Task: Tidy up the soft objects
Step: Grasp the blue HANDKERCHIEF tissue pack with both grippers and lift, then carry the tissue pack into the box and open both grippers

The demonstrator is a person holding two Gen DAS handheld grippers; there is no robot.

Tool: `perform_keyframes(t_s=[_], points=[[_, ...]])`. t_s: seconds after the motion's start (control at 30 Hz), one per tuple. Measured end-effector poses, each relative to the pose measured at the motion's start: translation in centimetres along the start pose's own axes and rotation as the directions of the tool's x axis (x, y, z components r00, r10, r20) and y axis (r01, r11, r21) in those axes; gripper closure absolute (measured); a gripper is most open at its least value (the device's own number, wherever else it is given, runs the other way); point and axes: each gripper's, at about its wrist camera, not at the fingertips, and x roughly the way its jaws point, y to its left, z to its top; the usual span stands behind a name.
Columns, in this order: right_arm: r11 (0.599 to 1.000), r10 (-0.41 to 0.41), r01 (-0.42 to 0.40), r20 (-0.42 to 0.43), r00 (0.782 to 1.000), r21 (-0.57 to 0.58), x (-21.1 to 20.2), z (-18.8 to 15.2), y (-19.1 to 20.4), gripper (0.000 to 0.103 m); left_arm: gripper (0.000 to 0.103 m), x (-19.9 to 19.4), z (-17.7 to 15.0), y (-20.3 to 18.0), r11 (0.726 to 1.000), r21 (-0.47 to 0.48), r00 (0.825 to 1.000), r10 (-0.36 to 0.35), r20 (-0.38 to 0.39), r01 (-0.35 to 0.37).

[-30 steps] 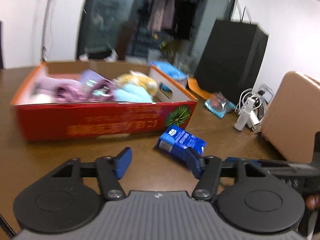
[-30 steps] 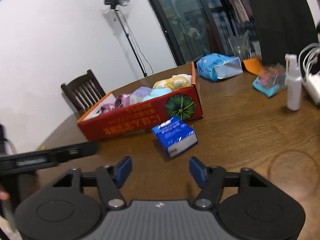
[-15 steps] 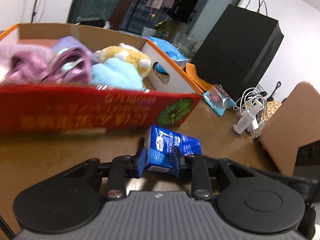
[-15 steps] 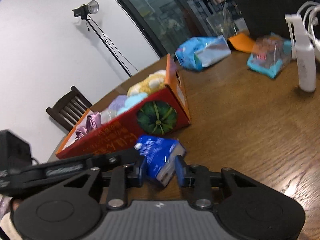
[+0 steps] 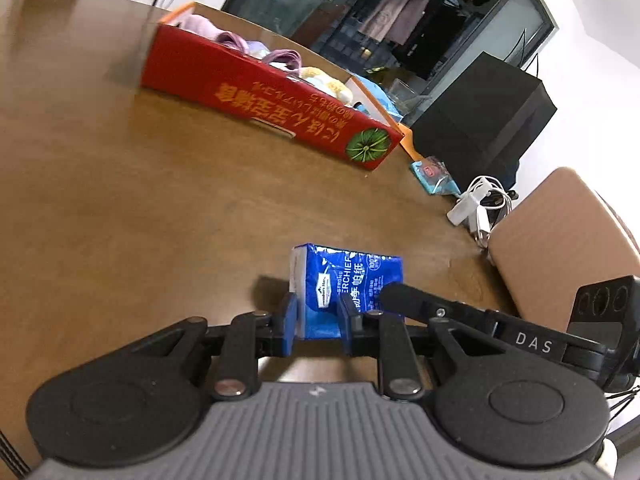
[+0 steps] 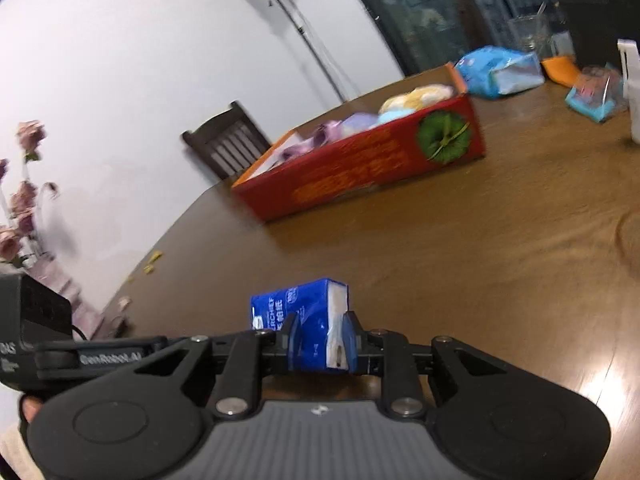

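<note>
A blue tissue pack [image 5: 344, 280] is held above the brown table. My left gripper [image 5: 318, 322] is shut on one end of it. My right gripper [image 6: 322, 342] is shut on the other end of the same pack [image 6: 304, 316]. A red cardboard box [image 5: 260, 100] farther back holds several soft items in purple, light blue and yellow. The box also shows in the right wrist view [image 6: 360, 168]. The right gripper's body reaches in from the right in the left wrist view [image 5: 520, 344].
A black bag [image 5: 480, 120], a teal snack packet [image 5: 434, 176], white cables [image 5: 478, 208] and a tan chair back [image 5: 560, 248] lie to the right. A light-blue packet [image 6: 500, 72], a dark chair [image 6: 228, 144] and a white bottle [image 6: 632, 88] stand around the table.
Both grippers closed on the tissue pack, lifted it, and carried it back away from the red box toward the near side of the table.
</note>
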Motion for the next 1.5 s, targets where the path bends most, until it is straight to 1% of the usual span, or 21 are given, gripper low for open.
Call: perform_keyframes(t_s=[0.1, 0.17, 0.23, 0.37, 0.53, 0.57, 0.6, 0.63, 0.67, 0.77, 0.9, 1.0, 1.03, 1.1, 1.13, 1.2, 1.3, 1.37, 1.43, 1.47, 1.5], points=[[1.0, -0.012, 0.011, -0.018, 1.0, -0.015, -0.3, -1.3, 0.9, 0.081, 0.081, -1.7, -0.7, -0.2, 1.0, 0.023, 1.0, -0.01, 0.022, 0.01], [1.0, -0.002, 0.002, -0.015, 1.0, 0.003, -0.5, -1.4, 1.1, 0.079, 0.08, -2.0, -1.0, 0.0, 0.999, 0.031, 1.0, -0.015, 0.027, 0.014], [1.0, -0.026, 0.026, -0.004, 1.0, -0.016, -0.8, -1.4, 1.5, 0.079, 0.079, -1.9, -1.1, 0.3, 1.0, 0.021, 0.999, -0.014, 0.033, 0.013], [0.998, -0.045, 0.045, 0.002, 0.999, -0.036, -0.7, -1.2, 2.1, 0.079, 0.073, -1.5, -0.9, 0.9, 1.0, 0.015, 0.999, -0.014, 0.042, 0.013], [0.997, -0.072, 0.071, -0.009, 0.997, -0.019, 0.2, -1.0, 1.5, 0.079, 0.072, -0.6, -0.3, 2.0, 1.0, -0.007, 1.0, -0.017, 0.02, 0.017], [0.997, -0.07, 0.07, -0.017, 0.997, -0.015, 0.5, -1.1, 1.4, 0.079, 0.074, -0.4, -0.3, 2.1, 1.0, -0.007, 1.0, -0.024, 0.014, 0.024], [0.998, -0.061, 0.061, -0.024, 0.998, -0.01, 0.7, -1.1, 1.3, 0.079, 0.082, -0.3, -0.3, 2.2, 0.999, -0.007, 0.999, -0.041, 0.008, 0.041], [0.999, -0.048, 0.048, -0.028, 0.998, -0.006, 0.8, -1.1, 1.2, 0.078, 0.082, -0.2, -0.1, 2.3, 0.998, -0.015, 0.998, -0.059, 0.001, 0.059], [0.999, -0.049, 0.049, -0.025, 0.998, -0.005, 0.9, -1.1, 1.3, 0.079, 0.083, 0.0, 0.1, 2.3, 0.998, -0.025, 0.998, -0.055, 0.0, 0.055], [0.998, -0.065, 0.065, 0.005, 0.998, 0.001, 1.0, -0.1, 1.1, 0.084, 0.086, 0.5, 1.5, 1.7, 0.997, -0.035, 0.998, -0.064, 0.022, 0.065], [0.994, -0.094, 0.099, 0.111, 0.989, -0.042, 0.2, 4.2, 1.1, 0.084, 0.086, 2.0, 6.4, -0.8, 0.993, 0.027, 0.99, -0.113, 0.086, 0.111], [0.981, -0.121, 0.148, 0.205, 0.971, -0.122, -0.2, 9.4, 1.2, 0.084, 0.086, 4.2, 11.6, -3.0, 0.984, 0.102, 0.976, -0.163, 0.144, 0.149], [0.976, -0.133, 0.168, 0.226, 0.965, -0.14, 0.1, 11.3, 1.0, 0.084, 0.086, 5.6, 13.7, -3.6, 0.982, 0.108, 0.973, -0.171, 0.155, 0.155], [0.961, -0.171, 0.217, 0.246, 0.954, -0.171, 1.2, 15.2, 0.1, 0.084, 0.087, 8.1, 16.8, -4.4, 0.98, 0.104, 0.972, -0.185, 0.145, 0.171], [0.953, -0.192, 0.24, 0.245, 0.95, -0.185, 2.0, 17.0, -0.4, 0.084, 0.087, 9.8, 18.2, -4.5, 0.982, 0.079, 0.973, -0.182, 0.143, 0.172], [0.939, -0.224, 0.27, 0.215, 0.951, -0.212, 4.1, 20.5, -1.6, 0.084, 0.087, 12.2, 19.6, -4.6, 0.983, 0.054, 0.976, -0.179, 0.127, 0.174], [0.913, -0.277, 0.311, 0.158, 0.948, -0.264, 7.4, 24.4, -3.4, 0.081, 0.086, 16.1, 20.6, -4.7, 0.983, 0.029, 0.981, -0.181, 0.065, 0.179], [0.899, -0.305, 0.322, 0.104, 0.947, -0.296, 9.8, 26.0, -4.6, 0.08, 0.086, 18.2, 20.5, -4.6, 0.986, 0.028, 0.987, -0.162, 0.012, 0.162], [0.895, -0.32, 0.321, 0.056, 0.946, -0.311, 12.1, 26.8, -5.7, 0.08, 0.087, 20.2, 20.1, -4.8, 0.986, 0.053, 0.987, -0.159, -0.035, 0.16], [0.886, -0.333, 0.325, 0.035, 0.942, -0.33, 13.2, 26.9, -6.0, 0.079, 0.088, 20.3, 19.9, -5.0, 0.98, 0.085, 0.983, -0.179, -0.028, 0.181], [0.888, -0.327, 0.307, -0.001, 0.945, -0.344, 14.5, 26.9, -6.3, 0.083, 0.086, 20.5, 19.8, -5.4, 0.968, 0.111, 0.974, -0.22, -0.05, 0.224]])
